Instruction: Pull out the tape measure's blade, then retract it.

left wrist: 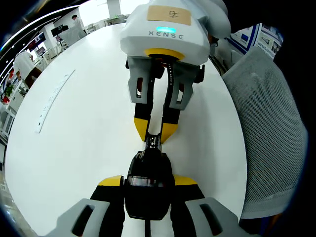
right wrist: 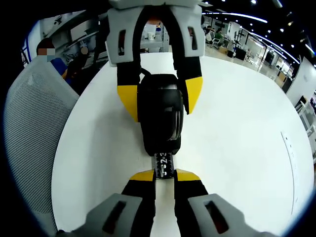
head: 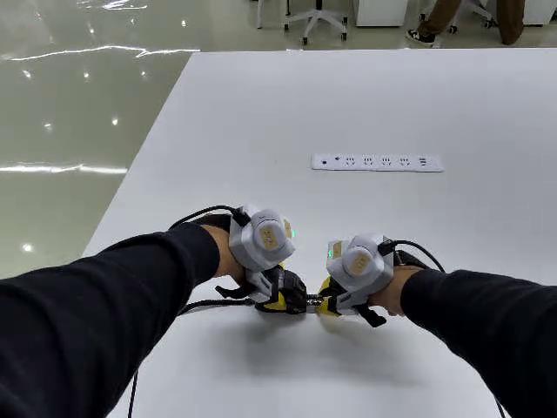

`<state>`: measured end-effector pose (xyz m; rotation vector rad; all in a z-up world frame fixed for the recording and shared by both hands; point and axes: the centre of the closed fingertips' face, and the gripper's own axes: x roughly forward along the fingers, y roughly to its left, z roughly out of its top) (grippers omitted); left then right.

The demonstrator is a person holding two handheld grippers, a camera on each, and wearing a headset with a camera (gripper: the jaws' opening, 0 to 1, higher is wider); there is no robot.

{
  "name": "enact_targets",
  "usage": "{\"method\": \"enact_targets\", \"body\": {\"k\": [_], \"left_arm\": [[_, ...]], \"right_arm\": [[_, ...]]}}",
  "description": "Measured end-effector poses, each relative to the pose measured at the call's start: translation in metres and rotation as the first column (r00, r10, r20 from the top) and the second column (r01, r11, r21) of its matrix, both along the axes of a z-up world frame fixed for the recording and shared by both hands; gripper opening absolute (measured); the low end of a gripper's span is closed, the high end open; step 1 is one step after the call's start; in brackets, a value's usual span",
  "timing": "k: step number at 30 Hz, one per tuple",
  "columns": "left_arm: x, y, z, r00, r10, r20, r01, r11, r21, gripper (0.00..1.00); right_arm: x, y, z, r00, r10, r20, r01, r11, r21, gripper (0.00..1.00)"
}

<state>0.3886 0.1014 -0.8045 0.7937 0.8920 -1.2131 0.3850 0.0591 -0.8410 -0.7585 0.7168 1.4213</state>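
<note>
At the near edge of the broad white worktop [head: 365, 96], the two grippers sit close together, nose to nose. The left gripper [left wrist: 148, 181] has its yellow-tipped jaws clamped on either side of the black, rounded case of the tape measure [right wrist: 159, 116], which lies just above the worktop surface. Whether the case touches the surface I cannot tell.

The right gripper [right wrist: 158, 175] faces it, and its jaws are drawn narrow, pinching the end of the white, black-numbered metal blade [right wrist: 163, 165]. Only a short piece of blade shows between the mouth of the case and the right jaws, so the two grippers are nearly touching.

In the head view, dark sleeves run in from both sides to the hands that hold the grippers. Farther back on the worktop, well apart from the grippers, lies a long white power strip [head: 377, 162]. A grey mesh chair back [left wrist: 269, 133] stands beside the worktop's edge.
</note>
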Motion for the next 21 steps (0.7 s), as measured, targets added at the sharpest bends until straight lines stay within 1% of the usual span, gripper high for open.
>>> {"method": "enact_targets", "body": {"k": [15,21], "left_arm": [[0.001,0.000,0.000,1.000,0.012,-0.004,-0.012,1.000,-0.007,0.32],[0.001,0.000,0.000,1.000,0.014,-0.004,-0.014,1.000,-0.009,0.32]], "right_arm": [[0.003,-0.018,0.000,1.000,-0.012,-0.008,0.012,1.000,-0.018,0.08],[0.003,-0.022,0.000,1.000,-0.018,-0.007,0.018,1.000,-0.015,0.08]]}}
